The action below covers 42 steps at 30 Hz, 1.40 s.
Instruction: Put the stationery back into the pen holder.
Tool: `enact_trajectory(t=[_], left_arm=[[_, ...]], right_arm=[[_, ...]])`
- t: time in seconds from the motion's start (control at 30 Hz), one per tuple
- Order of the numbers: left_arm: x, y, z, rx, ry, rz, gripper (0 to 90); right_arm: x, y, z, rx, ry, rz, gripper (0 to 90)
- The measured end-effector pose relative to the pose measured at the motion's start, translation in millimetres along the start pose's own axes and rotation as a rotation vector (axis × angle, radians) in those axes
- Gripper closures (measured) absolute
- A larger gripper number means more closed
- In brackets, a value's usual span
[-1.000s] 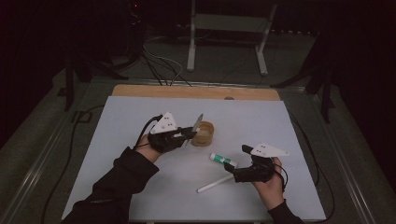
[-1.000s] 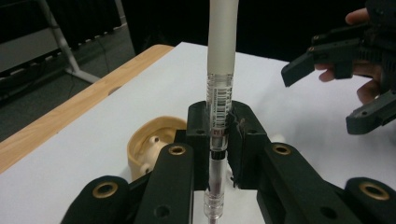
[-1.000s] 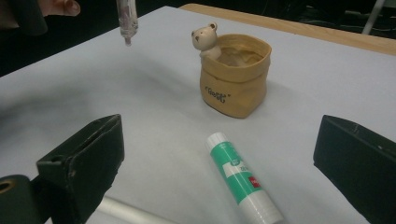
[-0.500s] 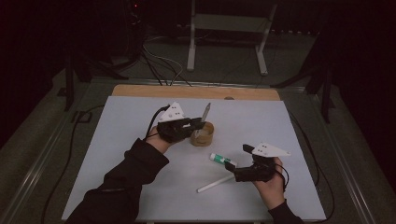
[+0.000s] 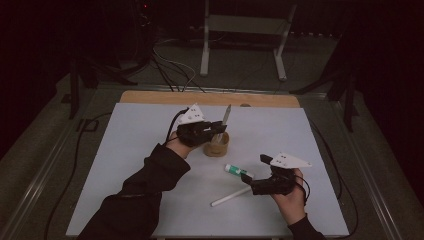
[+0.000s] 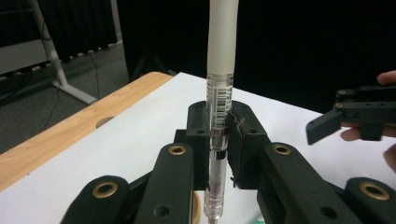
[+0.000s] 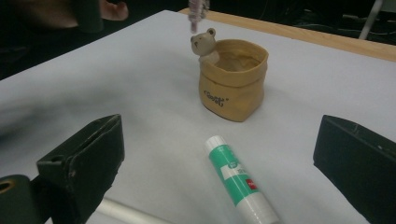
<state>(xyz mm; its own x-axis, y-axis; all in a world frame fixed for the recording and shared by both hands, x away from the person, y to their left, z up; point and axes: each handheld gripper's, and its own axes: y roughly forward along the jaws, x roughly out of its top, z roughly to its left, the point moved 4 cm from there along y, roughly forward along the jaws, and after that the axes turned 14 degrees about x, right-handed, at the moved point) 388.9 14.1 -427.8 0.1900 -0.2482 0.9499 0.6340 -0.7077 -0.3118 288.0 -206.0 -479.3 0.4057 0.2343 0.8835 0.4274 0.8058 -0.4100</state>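
Left gripper (image 5: 216, 131) clamped on pen (image 6: 219, 100), held upright, tip just above bear-trimmed tan holder (image 5: 216, 144) near table centre. Right gripper (image 5: 250, 182) released, jaws wide, nothing between pads, low over white table (image 5: 125, 150). Green glue stick (image 7: 236, 179) lying flat ahead of it; white pen (image 5: 229, 197) alongside.

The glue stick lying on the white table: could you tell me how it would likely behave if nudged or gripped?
The glue stick is a round cylinder lying flat, so it would probably roll sideways. It looks rigid and probably light. Its smooth plastic may slip between jaws.
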Motion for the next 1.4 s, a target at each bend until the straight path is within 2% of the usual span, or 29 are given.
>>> enact_trajectory(t=[0.2, 0.37, 0.5, 0.97, 1.27, 1.4], left_arm=[[-4.6, 11.3, 1.9, -0.018, -0.027, -0.01, 80.6], [-7.9, 19.2, 5.0, -0.005, -0.049, -0.014, 80.6], [-13.3, 27.8, 10.1, 0.016, -0.086, -0.019, 80.6], [-32.8, 42.8, 15.2, 0.043, -0.131, 0.001, 80.4], [-42.3, 49.2, 12.2, 0.042, -0.128, 0.024, 80.3], [-44.7, 49.9, 11.7, 0.071, -0.123, 0.03, 80.2]], right_arm=[[0.6, -0.9, 0.3, 0.006, 0.001, -0.003, 1.7], [1.1, -1.6, 0.4, 0.008, 0.002, -0.009, 1.7], [1.6, -2.5, 0.6, 0.008, 0.0, -0.015, 1.7], [1.0, -2.4, 0.3, 0.008, -0.002, -0.013, 1.7], [0.0, -2.5, -0.7, 0.008, 0.004, -0.011, 1.7], [-0.5, -2.0, -0.9, 0.01, 0.005, -0.009, 1.7]])
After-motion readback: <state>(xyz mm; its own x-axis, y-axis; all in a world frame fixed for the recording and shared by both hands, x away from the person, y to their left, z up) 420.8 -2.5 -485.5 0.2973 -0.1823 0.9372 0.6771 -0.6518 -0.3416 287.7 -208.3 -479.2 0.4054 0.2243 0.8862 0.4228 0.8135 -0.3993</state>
